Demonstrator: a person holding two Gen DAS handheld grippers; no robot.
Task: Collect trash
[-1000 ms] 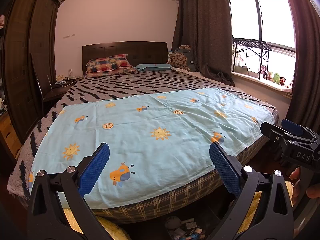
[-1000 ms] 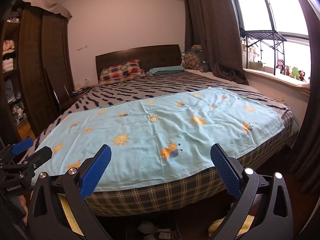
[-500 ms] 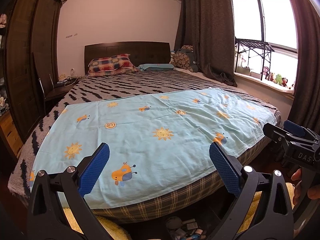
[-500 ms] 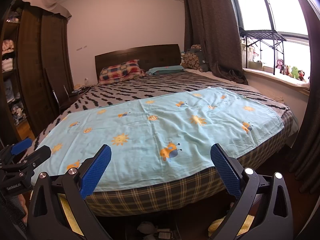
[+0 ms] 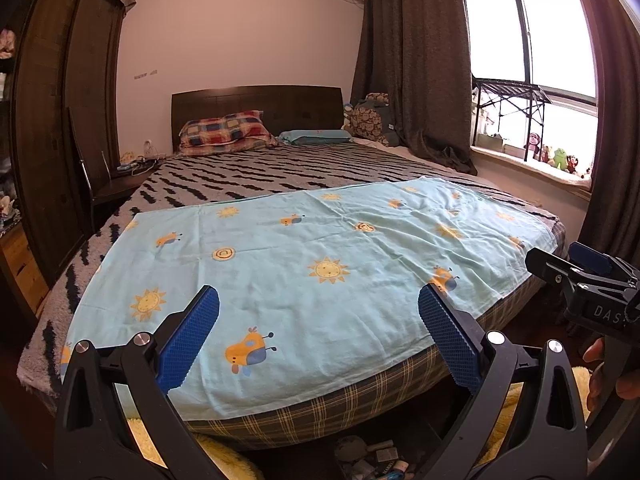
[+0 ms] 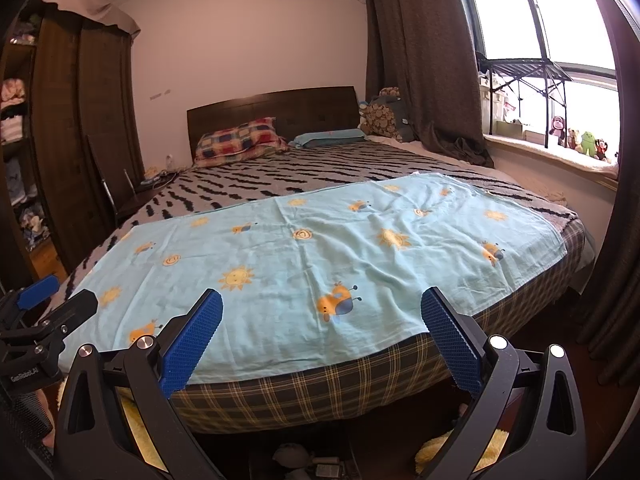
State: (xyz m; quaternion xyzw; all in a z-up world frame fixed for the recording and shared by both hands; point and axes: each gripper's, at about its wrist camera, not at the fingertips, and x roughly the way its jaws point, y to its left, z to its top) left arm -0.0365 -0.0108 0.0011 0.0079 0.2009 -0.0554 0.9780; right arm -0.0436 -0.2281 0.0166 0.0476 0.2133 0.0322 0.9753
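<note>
While hovering at the foot of the bed (image 5: 248,184), with fingers (image 5: 188,344) of the left gripper (image 5: 316,340) spread wide and holding nothing, and the right gripper (image 6: 320,340) likewise spread and empty, both point across the blue sheet (image 5: 304,264) rather than down at the trash. Lies low on the floor just below the bed's foot, that trash (image 5: 372,460), a dim heap of small items, cut off by the frame edge and too dark to sort. Likely risks from here: dropping blind toward the heap and catching the hanging sheet edge or the plaid mattress side (image 6: 304,392) instead; pinching the yellow fluffy rug (image 5: 224,456) beside the heap along with a scrap; knocking one gripper against the other, since the two sit near each other at the bed's foot; mistaking a keepable item for rubbish in the shadow. Readable writing: "DAS" on the right gripper's body as seen in the left view (image 5: 604,312), and "GenRobot.AI" on the left gripper's body as seen in the right view (image 6: 24,374). Nothing legible on the trash itself.
</note>
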